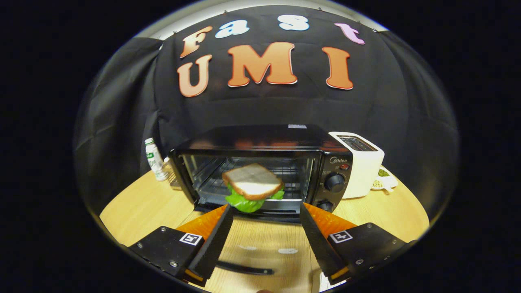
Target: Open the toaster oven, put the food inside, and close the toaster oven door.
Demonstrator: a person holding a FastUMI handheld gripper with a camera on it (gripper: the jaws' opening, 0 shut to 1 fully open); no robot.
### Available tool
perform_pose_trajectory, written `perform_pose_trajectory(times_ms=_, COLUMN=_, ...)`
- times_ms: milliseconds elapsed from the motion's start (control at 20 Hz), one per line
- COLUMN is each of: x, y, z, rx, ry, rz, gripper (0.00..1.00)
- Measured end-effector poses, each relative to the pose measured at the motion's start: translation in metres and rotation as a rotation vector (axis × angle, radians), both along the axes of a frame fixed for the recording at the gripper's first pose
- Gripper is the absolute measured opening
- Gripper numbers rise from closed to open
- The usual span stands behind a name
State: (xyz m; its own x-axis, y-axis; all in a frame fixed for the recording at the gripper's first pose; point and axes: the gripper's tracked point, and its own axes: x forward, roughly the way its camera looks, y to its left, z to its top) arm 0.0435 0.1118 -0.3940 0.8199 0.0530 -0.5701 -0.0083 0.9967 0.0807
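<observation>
Standing wide apart, the gripper (265,208) fingers (215,240) grip nothing. A sandwich (253,186) of bread and lettuce shows blurred just ahead of the fingertips, at the mouth of the oven (260,171), touching neither finger; whether it rests on anything is unclear. The oven stands open on a wooden table (146,203). A toaster (360,162) sits beside its knobs, a bottle (154,158) on the other side.

I can't tell whether the blurred sandwich (253,187) rests on anything. It hides part of the oven (260,171) rack. The oven hides the bottle's (154,158) right side, and the toaster (362,162) hides part of the dish (384,181).
</observation>
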Motion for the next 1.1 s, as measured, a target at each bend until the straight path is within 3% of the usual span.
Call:
perform_pose_trajectory(times_ms=200, x=-0.054, y=0.012, z=-0.020, rx=0.055, ry=0.124, rz=0.034, gripper=0.98)
perform_pose_trajectory(times_ms=550, x=-0.111, y=0.018, z=-0.062, rx=0.017, ry=0.263, rz=0.089, gripper=0.98)
perform_pose_trajectory(times_ms=850, x=-0.117, y=0.022, z=-0.096, rx=0.029, ry=0.364, rz=0.091, gripper=0.98)
perform_pose_trajectory(times_ms=1000, x=-0.107, y=0.039, z=-0.094, rx=0.085, ry=0.334, rz=0.129, gripper=0.98)
perform_pose_trajectory(times_ms=1100, x=-0.108, y=0.038, z=-0.096, rx=0.032, ry=0.344, rz=0.143, gripper=0.99)
